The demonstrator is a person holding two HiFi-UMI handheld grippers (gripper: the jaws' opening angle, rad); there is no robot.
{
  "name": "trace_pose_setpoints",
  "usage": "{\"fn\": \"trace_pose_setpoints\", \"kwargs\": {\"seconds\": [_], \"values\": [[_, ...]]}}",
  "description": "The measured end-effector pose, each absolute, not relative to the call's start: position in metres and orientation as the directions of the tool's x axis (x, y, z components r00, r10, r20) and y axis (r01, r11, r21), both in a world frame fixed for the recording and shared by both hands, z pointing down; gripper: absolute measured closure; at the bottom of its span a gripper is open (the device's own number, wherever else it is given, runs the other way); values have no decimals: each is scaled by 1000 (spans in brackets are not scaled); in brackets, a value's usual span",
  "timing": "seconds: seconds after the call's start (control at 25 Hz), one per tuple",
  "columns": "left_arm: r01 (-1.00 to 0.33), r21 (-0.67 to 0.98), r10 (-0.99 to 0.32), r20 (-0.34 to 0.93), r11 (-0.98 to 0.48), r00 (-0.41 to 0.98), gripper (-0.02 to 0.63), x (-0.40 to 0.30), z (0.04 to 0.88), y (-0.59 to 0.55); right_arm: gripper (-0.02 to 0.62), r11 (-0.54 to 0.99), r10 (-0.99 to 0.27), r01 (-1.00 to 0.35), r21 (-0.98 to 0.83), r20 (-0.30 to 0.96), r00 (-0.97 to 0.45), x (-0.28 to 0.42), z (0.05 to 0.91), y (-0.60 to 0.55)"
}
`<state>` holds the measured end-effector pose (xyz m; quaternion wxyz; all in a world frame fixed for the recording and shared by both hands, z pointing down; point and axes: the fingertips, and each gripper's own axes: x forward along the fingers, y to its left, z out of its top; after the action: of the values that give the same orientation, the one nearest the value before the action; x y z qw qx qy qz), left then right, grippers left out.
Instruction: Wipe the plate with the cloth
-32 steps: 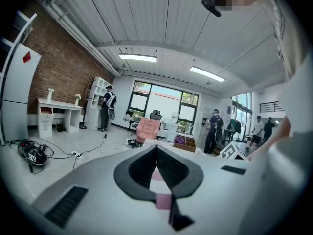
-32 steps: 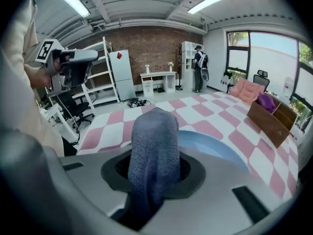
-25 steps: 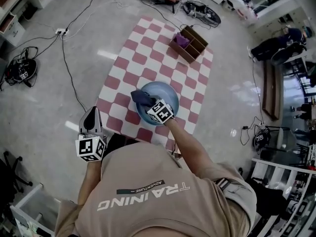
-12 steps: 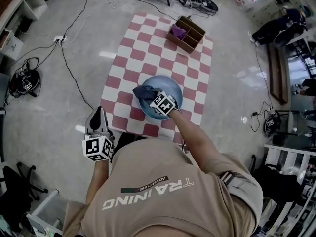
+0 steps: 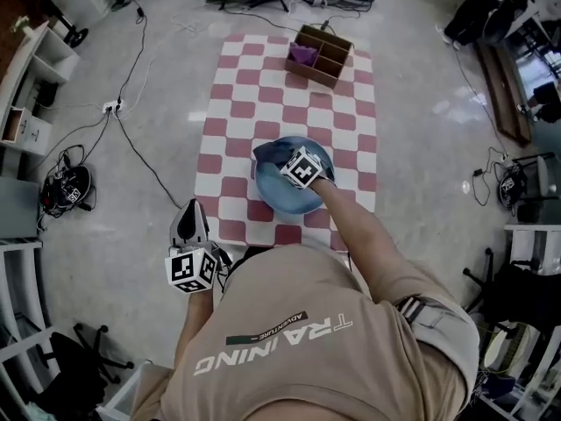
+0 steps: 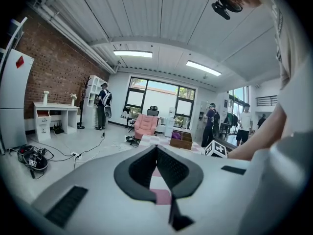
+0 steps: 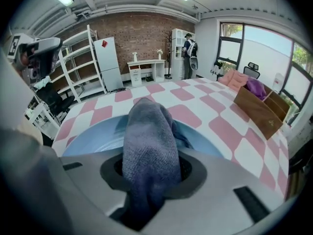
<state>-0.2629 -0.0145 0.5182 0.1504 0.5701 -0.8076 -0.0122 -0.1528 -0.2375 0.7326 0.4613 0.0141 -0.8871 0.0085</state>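
— Where was the cloth [image 5: 272,153] at that moment?

— It was bunched between the jaws of the right hand-held gripper [image 5: 286,160], which were clamped on it. The jaws had just been easing a little wider, yet the fabric was pinched between the pads. Its free end lay forward on the plate [image 5: 289,204].

— And the plate itself?

— It sat on the table [image 5: 230,139], on the pink-and-white checked cover, toward the near edge. The cloth lay on the plate's far-left part, up by the rim, and the near half of the blue dish was bare.

— What about the other one?

— The left hand-held gripper [image 5: 189,207] was off the table, just beside its near-left corner and over the floor [image 5: 105,200]. Its jaws were together at the tips with nothing between them, and it pointed roughly level toward the table.

— Anything else up there?

— A wooden box [image 5: 329,60] with compartments stood at the far edge, well apart from the plate. It had something purple [image 5: 303,54] in the compartment at its left end. Cables [image 5: 131,134] trailed over the floor to the left.
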Motion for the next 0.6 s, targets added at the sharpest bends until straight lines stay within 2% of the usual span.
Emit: {"fn": "trace_pose_setpoints", "kwargs": {"seconds": [0.24,0.6], "values": [[-944,174,-948,204,280,-243,592,-261,506,-33,463,994,-97,-101,50,828,-551,-139,728,-252],[-967,177,-968,200,186,-149,592,-254,509,-49,466,960,-232,-251,123,850,-474,-79,727,-287]]}}
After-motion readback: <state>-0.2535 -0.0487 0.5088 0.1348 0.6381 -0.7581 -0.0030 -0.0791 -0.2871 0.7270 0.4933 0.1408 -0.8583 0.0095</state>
